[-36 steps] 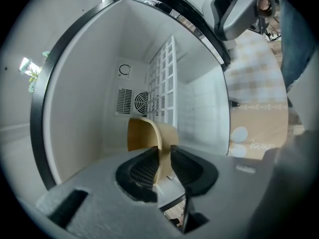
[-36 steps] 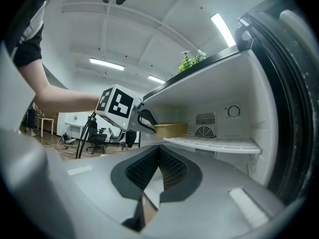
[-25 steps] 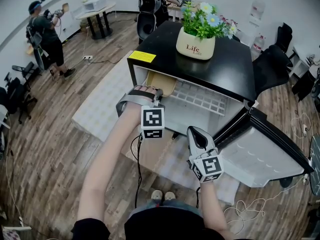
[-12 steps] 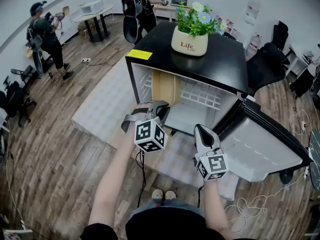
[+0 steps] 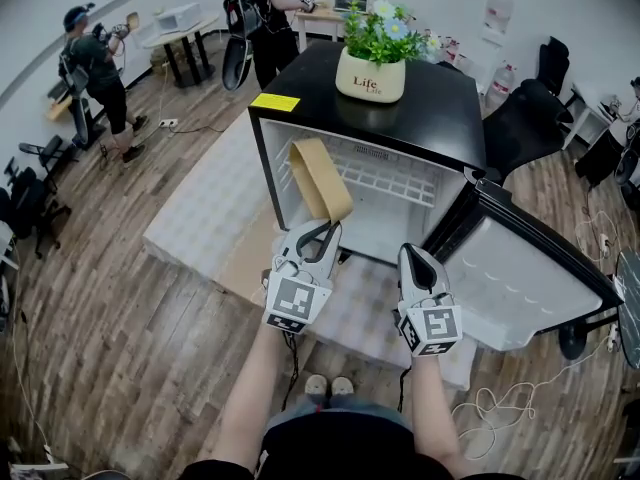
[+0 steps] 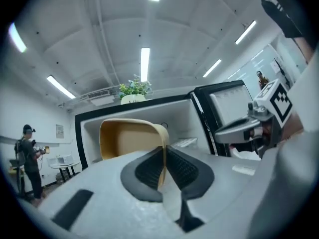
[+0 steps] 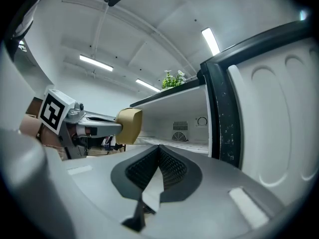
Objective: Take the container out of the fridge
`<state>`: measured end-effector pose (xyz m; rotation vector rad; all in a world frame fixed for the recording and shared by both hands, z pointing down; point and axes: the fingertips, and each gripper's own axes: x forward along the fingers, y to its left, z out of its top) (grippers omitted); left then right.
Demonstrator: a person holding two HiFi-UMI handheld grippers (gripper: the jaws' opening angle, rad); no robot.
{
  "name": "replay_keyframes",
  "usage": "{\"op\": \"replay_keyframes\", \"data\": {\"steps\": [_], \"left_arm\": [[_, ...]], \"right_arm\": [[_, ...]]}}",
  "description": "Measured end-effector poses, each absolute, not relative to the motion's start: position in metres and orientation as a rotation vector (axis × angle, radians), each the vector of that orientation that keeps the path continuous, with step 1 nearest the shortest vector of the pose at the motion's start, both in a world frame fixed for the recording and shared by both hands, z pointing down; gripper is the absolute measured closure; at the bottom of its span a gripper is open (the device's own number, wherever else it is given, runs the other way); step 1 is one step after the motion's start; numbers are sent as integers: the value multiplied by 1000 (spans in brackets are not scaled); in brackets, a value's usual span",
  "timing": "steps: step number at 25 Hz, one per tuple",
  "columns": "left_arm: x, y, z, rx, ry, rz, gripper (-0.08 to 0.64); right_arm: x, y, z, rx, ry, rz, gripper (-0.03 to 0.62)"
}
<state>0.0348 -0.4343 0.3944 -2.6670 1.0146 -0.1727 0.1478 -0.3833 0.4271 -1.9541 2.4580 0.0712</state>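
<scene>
We hold a tan container (image 5: pixel 320 178) tilted at the mouth of the open black fridge (image 5: pixel 440 128), our left gripper (image 5: pixel 322 230) clamped on its thin rim, while our right gripper (image 5: pixel 414 256) hangs just beside, jaws closed together on nothing.

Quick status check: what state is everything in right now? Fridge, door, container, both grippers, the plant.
Fridge: open.
Door: swung wide.
Left gripper: shut on the rim of the container.
Container: tilted, held at the fridge opening.
Right gripper: shut, nothing between its jaws.
Flower pot: upright on the fridge top.
</scene>
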Motion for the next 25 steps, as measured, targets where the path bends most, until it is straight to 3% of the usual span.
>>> {"op": "replay_keyframes", "data": {"steps": [11, 25], "left_arm": [[-9, -414, 392, -2739, 1277, 121, 534], [-25, -395, 426, -2768, 1345, 68, 534]], "right_arm": [[143, -369, 422, -1988, 2393, 111, 584], [156, -359, 427, -2028, 2337, 96, 584]]}}
